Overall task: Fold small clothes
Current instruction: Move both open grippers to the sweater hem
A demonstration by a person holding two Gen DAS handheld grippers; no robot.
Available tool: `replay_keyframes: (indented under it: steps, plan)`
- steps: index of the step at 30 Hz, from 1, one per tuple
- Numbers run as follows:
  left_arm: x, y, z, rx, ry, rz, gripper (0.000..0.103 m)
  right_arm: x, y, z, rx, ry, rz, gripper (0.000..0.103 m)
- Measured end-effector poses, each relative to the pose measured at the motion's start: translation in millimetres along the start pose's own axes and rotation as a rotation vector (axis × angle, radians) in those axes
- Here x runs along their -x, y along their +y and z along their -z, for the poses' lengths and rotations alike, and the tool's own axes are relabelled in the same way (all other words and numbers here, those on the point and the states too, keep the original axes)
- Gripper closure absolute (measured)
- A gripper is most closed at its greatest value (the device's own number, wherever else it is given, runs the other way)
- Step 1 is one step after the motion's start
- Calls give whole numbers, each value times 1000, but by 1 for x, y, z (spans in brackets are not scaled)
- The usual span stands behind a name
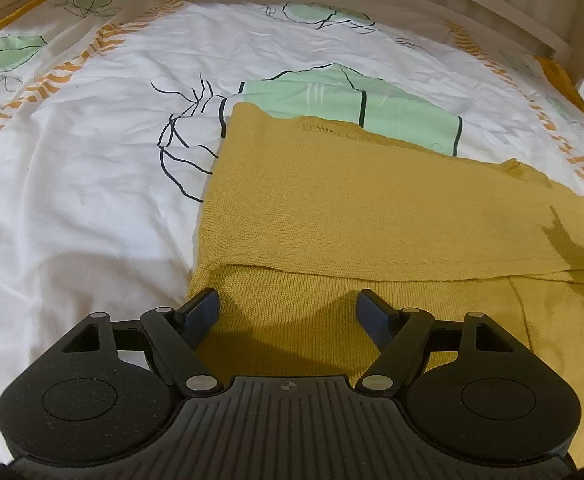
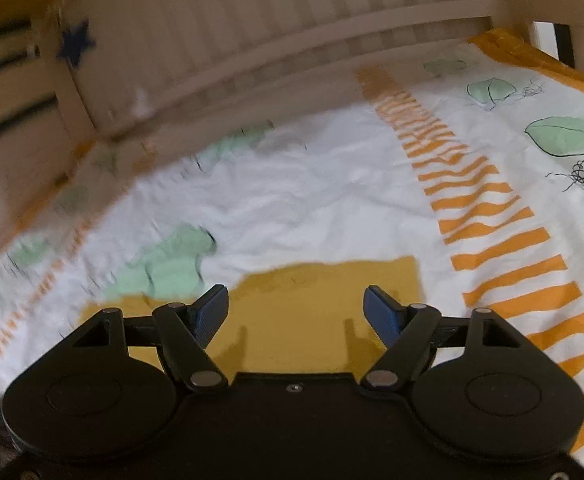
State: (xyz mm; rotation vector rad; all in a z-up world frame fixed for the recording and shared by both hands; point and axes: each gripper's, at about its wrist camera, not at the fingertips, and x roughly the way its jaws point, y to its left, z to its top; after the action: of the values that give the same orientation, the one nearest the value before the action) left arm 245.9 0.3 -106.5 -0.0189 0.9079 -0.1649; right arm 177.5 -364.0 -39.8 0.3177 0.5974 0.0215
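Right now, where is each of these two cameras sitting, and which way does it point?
Left wrist: sits on the left gripper, looking along its open fingers across a mustard knit garment on the bedsheet.
Right wrist: sits on the right gripper, open over the garment's edge, facing the wooden bed rail; picture blurred.
Shared: garment, sheet, rail.

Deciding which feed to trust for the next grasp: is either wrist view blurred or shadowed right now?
Left wrist view: sharp, knit texture of the yellow garment readable; the left gripper casts a soft shadow on it. Right wrist view: motion-blurred, worst at left over the bedsheet and bed frame; right gripper itself crisp, finger shadows on the garment.
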Motion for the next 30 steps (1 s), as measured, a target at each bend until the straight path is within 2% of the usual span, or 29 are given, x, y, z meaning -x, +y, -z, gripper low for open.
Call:
replay_keyframes:
  steps: [4, 8, 14, 21, 24, 28, 30]
  plan:
    - [2, 1, 0, 6, 1, 9, 29, -20, -10, 12, -39, 91, 62, 27]
    - [10, 6, 5, 15, -1, 33, 30, -14, -24, 27, -112, 144, 133, 27]
    - [31, 16, 19, 59, 9, 60, 30, 39, -21, 40, -119, 157, 110, 25]
    - [53, 24, 42, 89, 34, 83, 30, 90, -13, 63, -180, 189, 78, 12]
    - [68, 27, 59, 99, 39, 100, 30, 105, -10, 72, -195, 199, 74, 11]
    - [88, 27, 76, 79, 41, 70, 30, 129, -8, 87, -227, 208, 57, 8]
    - [97, 30, 85, 89, 48, 79, 30, 139, -7, 95, -243, 222, 48, 6]
